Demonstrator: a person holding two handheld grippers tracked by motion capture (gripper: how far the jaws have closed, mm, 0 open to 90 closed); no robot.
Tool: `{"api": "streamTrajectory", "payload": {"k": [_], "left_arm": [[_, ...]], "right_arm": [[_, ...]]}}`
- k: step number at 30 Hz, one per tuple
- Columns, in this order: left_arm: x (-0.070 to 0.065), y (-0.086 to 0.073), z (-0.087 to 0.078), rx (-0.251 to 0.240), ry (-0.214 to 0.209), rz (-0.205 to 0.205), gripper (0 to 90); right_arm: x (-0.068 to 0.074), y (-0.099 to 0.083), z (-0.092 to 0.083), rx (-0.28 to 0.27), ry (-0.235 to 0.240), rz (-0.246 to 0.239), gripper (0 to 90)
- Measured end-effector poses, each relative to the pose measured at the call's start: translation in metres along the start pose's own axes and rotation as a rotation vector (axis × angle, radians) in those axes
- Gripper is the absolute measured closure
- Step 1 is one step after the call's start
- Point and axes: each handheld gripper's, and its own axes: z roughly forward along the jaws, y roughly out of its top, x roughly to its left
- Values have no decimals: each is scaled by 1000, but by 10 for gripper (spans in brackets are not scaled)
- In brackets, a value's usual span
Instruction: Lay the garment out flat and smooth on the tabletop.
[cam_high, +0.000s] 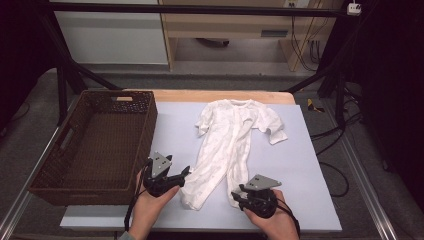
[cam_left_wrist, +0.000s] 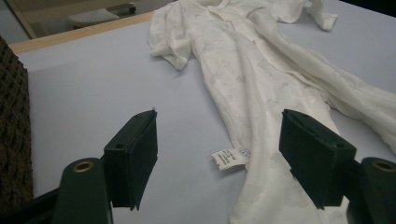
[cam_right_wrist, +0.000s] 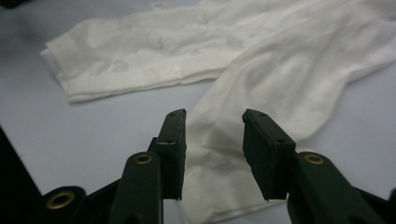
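A brown wicker basket (cam_high: 95, 145) stands at the table's left; just beside it the left gripper (cam_high: 186, 172) hovers with jaws spread wide at the left leg of the white baby romper (cam_high: 230, 145), which lies flat mid-table, its care label (cam_left_wrist: 229, 157) showing. Farther right, the right gripper (cam_high: 236, 196) has its jaws parted over the other leg's end, pinching nothing.

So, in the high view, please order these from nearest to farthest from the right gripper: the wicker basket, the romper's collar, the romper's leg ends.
1. Leg ends, just left of the right gripper.
2. Collar, at the table's far side.
3. Wicker basket, at the left edge.
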Motion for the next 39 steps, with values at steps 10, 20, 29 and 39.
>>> {"api": "streamTrajectory", "payload": {"k": [10, 20, 29, 39], "left_arm": [[-1, -2, 2, 7, -3, 4, 275], [-1, 0, 0, -2, -2, 5, 275], [-1, 2, -2, -13, -1, 1, 275], [-2, 2, -2, -8, -4, 7, 275]], "right_arm": [[-52, -7, 3, -32, -126, 130, 686], [-54, -12, 13, 13, -96, 150, 676], [-53, -22, 14, 78, -48, 164, 696], [-43, -28, -5, 119, -68, 137, 884]]}}
